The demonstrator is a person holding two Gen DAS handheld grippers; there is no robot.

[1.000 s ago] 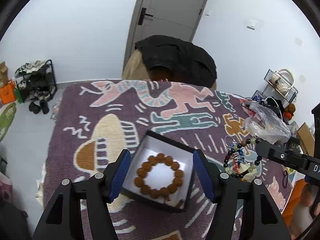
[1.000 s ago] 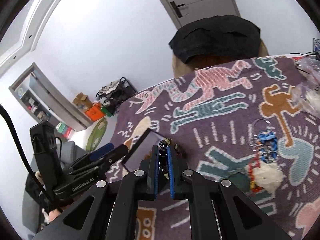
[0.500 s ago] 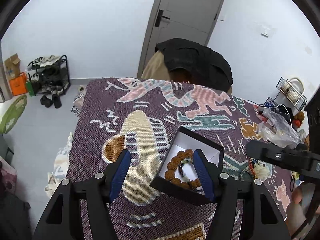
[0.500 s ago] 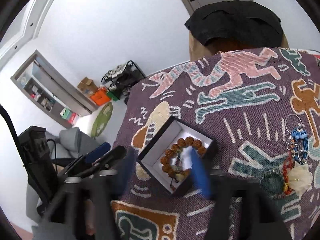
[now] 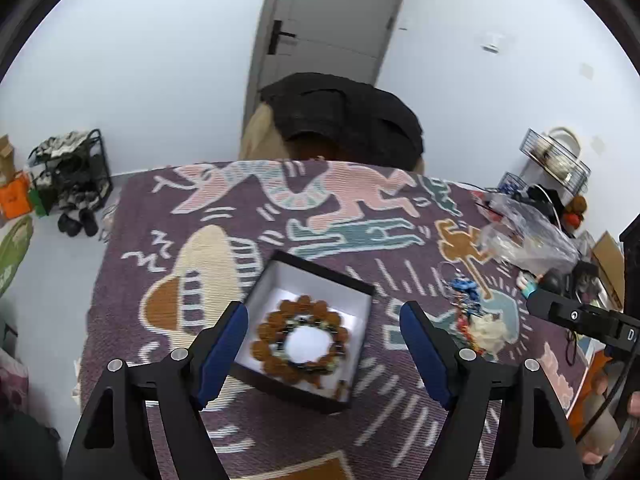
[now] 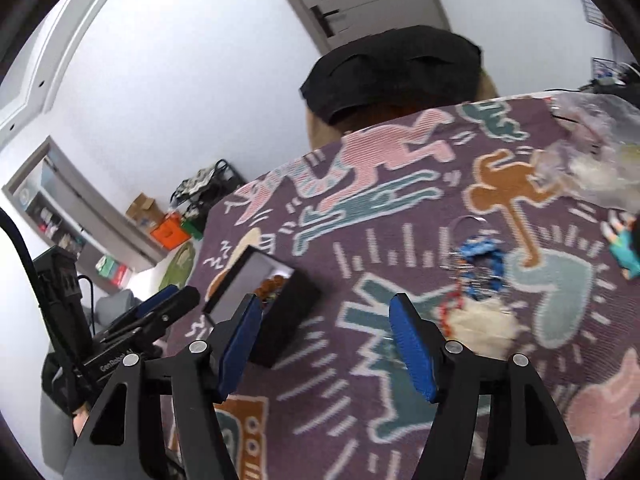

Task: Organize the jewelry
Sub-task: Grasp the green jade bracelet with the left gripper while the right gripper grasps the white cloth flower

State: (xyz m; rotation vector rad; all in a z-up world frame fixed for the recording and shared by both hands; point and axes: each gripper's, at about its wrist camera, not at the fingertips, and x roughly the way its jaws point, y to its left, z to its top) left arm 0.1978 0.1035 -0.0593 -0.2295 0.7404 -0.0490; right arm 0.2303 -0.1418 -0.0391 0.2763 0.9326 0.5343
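Note:
A black box with a white lining (image 5: 352,285) sits on the patterned cloth. In it lie a brown bead bracelet (image 5: 267,332) and, inside that ring, a darker mixed-bead bracelet (image 5: 304,321). My left gripper (image 5: 323,344) is open and empty, its jaws standing either side of the box's near half. My right gripper (image 6: 326,340) is open and empty, above the cloth just right of the box (image 6: 288,312). A pile of loose jewelry (image 5: 466,300) lies right of the box; it also shows in the right wrist view (image 6: 478,276).
The purple patterned cloth (image 5: 168,208) covers the table. A clear plastic bag (image 5: 528,240) lies at the right edge. A chair draped with a black garment (image 5: 348,120) stands behind the table. The right gripper's body (image 5: 580,316) reaches in from the right.
My right gripper was shut on the mixed-bead bracelet, opened over the box and dropped it in, then drew back to the right. My left gripper stayed open around the box.

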